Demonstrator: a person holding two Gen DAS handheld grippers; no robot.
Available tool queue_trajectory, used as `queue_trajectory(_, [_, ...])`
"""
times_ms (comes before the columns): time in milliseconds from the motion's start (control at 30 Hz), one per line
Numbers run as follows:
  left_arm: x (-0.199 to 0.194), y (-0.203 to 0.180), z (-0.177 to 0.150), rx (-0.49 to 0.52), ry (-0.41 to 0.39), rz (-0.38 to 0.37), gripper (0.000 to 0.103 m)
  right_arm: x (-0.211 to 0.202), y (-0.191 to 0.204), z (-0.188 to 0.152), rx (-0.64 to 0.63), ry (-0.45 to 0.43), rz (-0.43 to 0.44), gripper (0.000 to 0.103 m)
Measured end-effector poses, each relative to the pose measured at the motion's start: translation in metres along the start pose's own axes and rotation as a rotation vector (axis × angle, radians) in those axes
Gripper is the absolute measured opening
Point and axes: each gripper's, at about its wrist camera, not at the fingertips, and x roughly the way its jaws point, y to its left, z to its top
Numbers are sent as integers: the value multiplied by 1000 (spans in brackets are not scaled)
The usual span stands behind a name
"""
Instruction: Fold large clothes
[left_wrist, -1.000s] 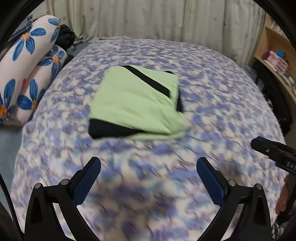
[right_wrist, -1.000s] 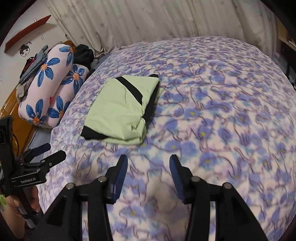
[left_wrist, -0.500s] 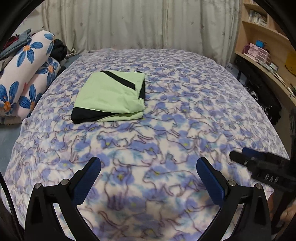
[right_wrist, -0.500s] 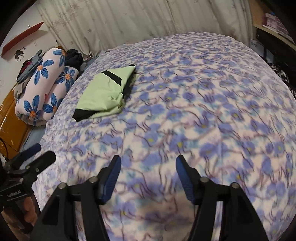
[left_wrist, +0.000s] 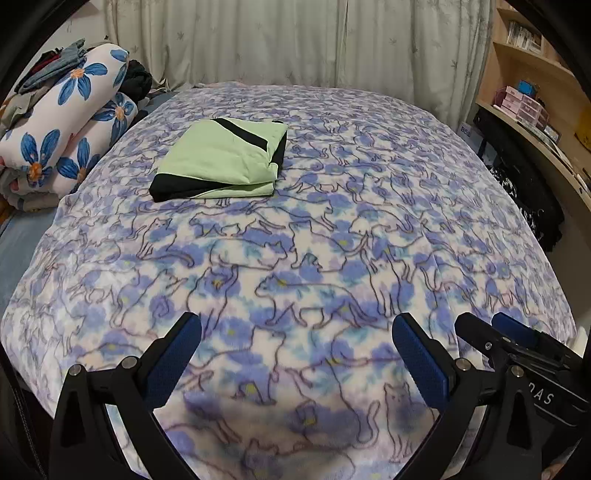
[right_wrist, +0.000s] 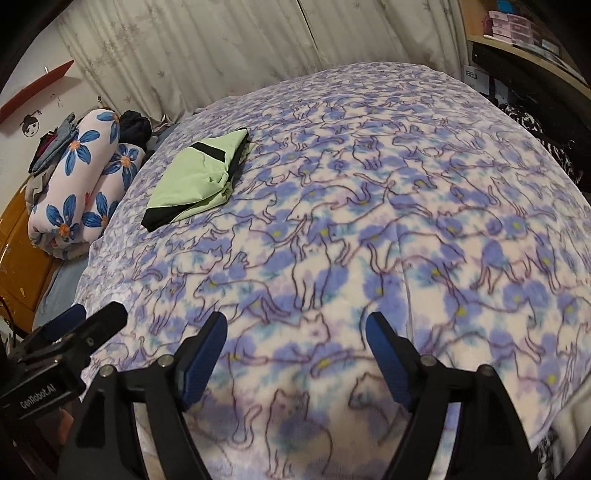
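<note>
A light green garment with black trim (left_wrist: 225, 158) lies folded into a flat rectangle on the far left part of the bed; it also shows in the right wrist view (right_wrist: 195, 182). My left gripper (left_wrist: 295, 354) is open and empty, low over the near edge of the bed, far from the garment. My right gripper (right_wrist: 295, 354) is open and empty, also at the near edge. The right gripper shows at the lower right of the left wrist view (left_wrist: 509, 343). The left gripper shows at the lower left of the right wrist view (right_wrist: 74, 332).
The bed is covered by a blue and white cat-print blanket (left_wrist: 369, 221). Rolled bedding with blue flowers (left_wrist: 66, 125) and a pile of clothes lie at the left. Curtains (left_wrist: 295, 40) hang behind. Wooden shelves (left_wrist: 535, 110) stand at the right.
Both grippers have pulled back from the folded garment toward the near edge of the bed. The right gripper's jaws have opened wider. The garment has not moved.
</note>
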Motion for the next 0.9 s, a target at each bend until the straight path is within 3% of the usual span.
queue_trajectory(133, [-16,-9,-8,21,-27,14,102,-11,1,-6,9,-17,32,85])
queue_trajectory(333, [-33,-15,-13,18,-73,31,102,-29,3,-9,-19,-63,0,85])
queue_trajectory(900, [-31,-15,-16,-8,-45,50,102,-46,9,-11,-59,-106,15,86])
